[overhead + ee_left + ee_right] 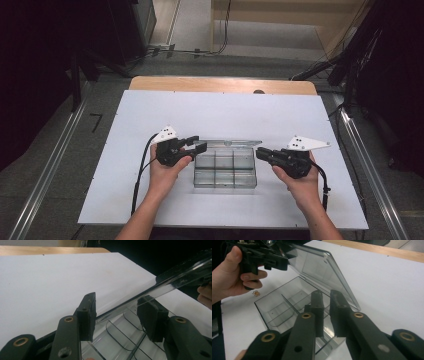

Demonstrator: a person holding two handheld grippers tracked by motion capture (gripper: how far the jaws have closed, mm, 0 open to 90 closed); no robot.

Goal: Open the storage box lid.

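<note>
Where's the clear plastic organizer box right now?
In the high view, the clear organizer box sits near the middle of the white table, toward the person's edge, between the left hand-held gripper and the right hand-held gripper, its lid raised.

Lab-like recording room: white-topped table (150, 200), floor rails (45, 175), trailing cables (210, 50).

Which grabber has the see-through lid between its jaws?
The left gripper: the raised lid edge runs between its jaws. The right gripper jaws sit by the box end, empty.
</note>
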